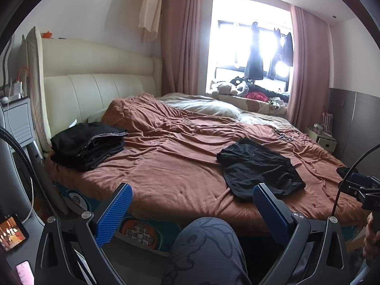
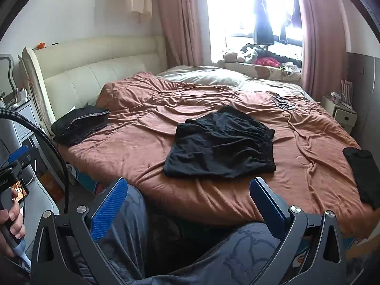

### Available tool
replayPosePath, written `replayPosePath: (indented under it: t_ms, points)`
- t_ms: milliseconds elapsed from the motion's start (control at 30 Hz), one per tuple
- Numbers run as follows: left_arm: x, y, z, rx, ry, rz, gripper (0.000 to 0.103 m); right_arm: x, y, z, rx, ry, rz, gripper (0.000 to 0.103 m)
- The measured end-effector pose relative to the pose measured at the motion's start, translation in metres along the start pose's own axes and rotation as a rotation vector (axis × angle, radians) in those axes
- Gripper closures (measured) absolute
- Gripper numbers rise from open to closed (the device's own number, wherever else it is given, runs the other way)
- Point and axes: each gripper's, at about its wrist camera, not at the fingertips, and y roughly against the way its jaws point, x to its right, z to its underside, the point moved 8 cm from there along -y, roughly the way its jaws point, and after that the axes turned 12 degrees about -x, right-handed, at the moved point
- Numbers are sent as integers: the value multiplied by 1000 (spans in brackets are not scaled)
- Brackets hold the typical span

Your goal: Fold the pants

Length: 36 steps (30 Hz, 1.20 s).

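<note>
Black pants (image 2: pixel 220 144) are spread flat near the front edge of the brown bedspread (image 2: pixel 147 147); the left gripper (image 1: pixel 192 204) and right gripper (image 2: pixel 187 199) are held wide open, nothing gripped, short of the bed

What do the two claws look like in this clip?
Both match. The left claw and right claw each have two flat fingers faced with blue ribbed pads on black angular frames fixed with silver round bolts. A black cable arcs from the left claw's handle. The person wears grey patterned trousers.
</note>
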Motion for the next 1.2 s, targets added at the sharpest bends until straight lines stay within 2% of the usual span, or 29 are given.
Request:
replayPosePath:
  t_ms: [1200]
  points:
    - [5,-4,2,-5,11,21,0,7,1,0,10,-13,-7,0]
